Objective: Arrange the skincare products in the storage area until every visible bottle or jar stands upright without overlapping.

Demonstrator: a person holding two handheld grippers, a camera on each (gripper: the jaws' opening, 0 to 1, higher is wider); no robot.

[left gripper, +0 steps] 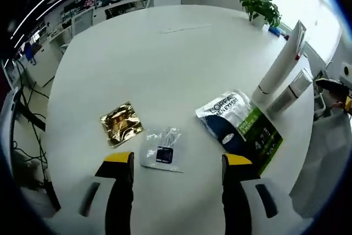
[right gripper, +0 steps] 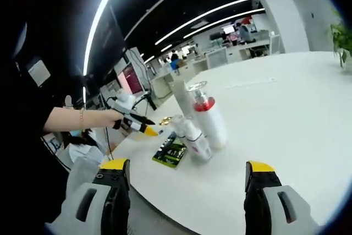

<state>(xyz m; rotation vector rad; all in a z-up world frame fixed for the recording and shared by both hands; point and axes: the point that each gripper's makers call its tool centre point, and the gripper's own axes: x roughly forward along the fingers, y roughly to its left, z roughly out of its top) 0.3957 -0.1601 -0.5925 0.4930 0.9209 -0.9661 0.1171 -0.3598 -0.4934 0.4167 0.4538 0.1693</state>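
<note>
Skincare sachets lie flat on the round white table (left gripper: 165, 64): a clear plastic sachet (left gripper: 162, 148) just ahead of the open left gripper (left gripper: 177, 164), a crinkled gold foil packet (left gripper: 121, 123) beside it, and a white-and-green L'Oreal pouch (left gripper: 242, 125) farther along. Beyond the pouch stand a tall white tube (left gripper: 280, 64) and a short white bottle (left gripper: 290, 92). The right gripper (right gripper: 187, 177) hangs open off the table's edge, empty.
</note>
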